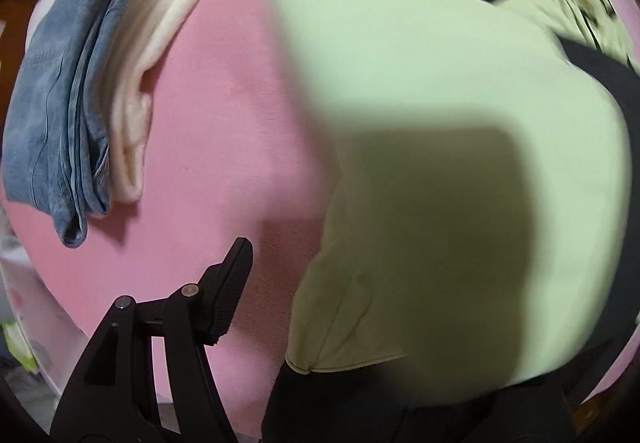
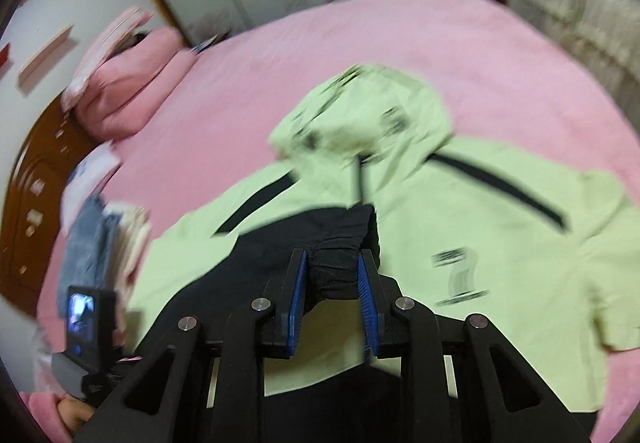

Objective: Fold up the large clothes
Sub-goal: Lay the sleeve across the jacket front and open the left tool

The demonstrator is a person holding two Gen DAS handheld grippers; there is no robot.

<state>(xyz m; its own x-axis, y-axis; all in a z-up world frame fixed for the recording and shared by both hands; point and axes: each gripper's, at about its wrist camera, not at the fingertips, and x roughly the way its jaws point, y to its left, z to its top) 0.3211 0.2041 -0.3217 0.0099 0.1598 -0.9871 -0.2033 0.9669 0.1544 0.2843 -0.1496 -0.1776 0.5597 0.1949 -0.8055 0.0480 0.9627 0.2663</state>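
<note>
The right gripper (image 2: 332, 275) has its jaws narrowed onto a bunched black cuff (image 2: 334, 275) of the green jacket (image 2: 460, 211). The left gripper (image 1: 280, 283) apparently stands apart, gripping nothing, its far finger hidden behind the jacket.

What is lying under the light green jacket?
The jacket lies spread on the pink bedsheet, which shows on all visible sides. The right gripper pinches its black cuff. Whatever lies beneath the jacket's body is covered.
</note>
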